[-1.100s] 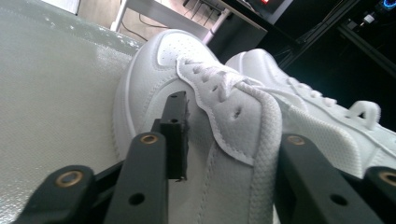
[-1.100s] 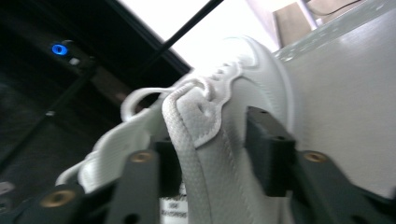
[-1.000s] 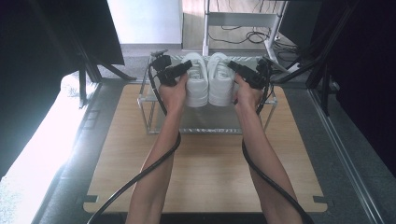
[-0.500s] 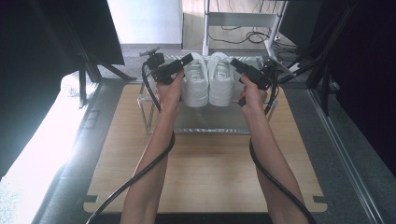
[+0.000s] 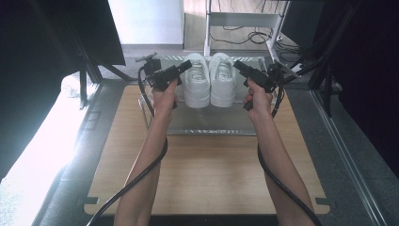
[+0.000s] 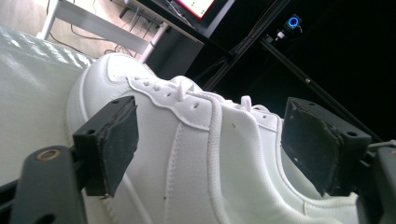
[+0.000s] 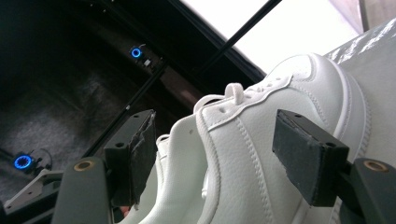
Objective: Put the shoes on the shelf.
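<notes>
Two white sneakers stand side by side, the left one (image 5: 196, 85) and the right one (image 5: 222, 85), on a low metal rack (image 5: 211, 123) at the far end of the table. My left gripper (image 5: 187, 65) points at the left sneaker's outer side, just clear of it. In the left gripper view that gripper (image 6: 215, 144) has just been opening; the sneaker (image 6: 196, 158) lies beyond the gap and the pads (image 6: 116, 140) do not press on it. My right gripper (image 5: 237, 65) mirrors it. In its own view this gripper (image 7: 217, 156) has also just been opening around the right sneaker (image 7: 252, 154), pads apart from it.
A light wooden tabletop (image 5: 207, 179) stretches from the rack toward the person. Black frame posts (image 5: 84, 70) and dark screens stand on both sides. A white table frame with cables (image 5: 244, 21) sits behind the rack. Black cables trail under both forearms.
Both grippers were against the sneakers' sides a second ago. They have since let go and drawn outward, away from the pair. The sneakers stay on the rack.
</notes>
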`<state>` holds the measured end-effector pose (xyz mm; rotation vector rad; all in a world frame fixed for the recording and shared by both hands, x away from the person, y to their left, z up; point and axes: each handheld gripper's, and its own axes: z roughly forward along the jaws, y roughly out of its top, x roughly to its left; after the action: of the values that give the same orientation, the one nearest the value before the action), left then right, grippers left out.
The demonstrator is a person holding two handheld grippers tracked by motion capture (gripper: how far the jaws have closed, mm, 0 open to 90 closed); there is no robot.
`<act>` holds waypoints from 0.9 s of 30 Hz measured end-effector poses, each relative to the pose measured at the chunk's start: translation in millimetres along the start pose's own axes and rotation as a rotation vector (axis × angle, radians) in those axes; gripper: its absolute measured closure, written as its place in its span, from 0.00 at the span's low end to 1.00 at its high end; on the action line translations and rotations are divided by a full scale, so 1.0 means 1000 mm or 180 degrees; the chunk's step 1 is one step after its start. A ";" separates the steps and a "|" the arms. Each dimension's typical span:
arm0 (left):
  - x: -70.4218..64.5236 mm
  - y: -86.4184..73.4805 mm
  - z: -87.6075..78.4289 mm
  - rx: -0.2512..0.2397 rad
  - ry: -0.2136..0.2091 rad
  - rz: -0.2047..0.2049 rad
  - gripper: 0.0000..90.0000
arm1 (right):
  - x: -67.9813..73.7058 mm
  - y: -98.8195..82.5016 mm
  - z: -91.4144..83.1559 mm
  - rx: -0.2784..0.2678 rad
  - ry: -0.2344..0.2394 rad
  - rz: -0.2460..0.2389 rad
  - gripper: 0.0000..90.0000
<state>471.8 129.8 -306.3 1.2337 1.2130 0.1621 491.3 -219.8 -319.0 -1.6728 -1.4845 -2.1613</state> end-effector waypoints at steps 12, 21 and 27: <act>0.010 -0.005 -0.021 -0.0087 -0.0160 -0.0081 0.17 | 0.003 0.000 -0.014 0.0057 -0.0088 -0.0202 0.17; 0.014 -0.012 -0.037 -0.0030 -0.0174 0.0064 0.11 | -0.006 -0.001 -0.031 0.0175 -0.0126 -0.0224 0.15; 0.015 -0.018 -0.045 0.0027 -0.0197 0.0127 0.09 | -0.014 -0.004 -0.040 0.0244 0.0079 -0.0177 0.16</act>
<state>434.9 160.7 -322.6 1.2620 1.1371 0.1472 465.6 -252.2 -330.7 -1.5938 -1.6040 -2.1144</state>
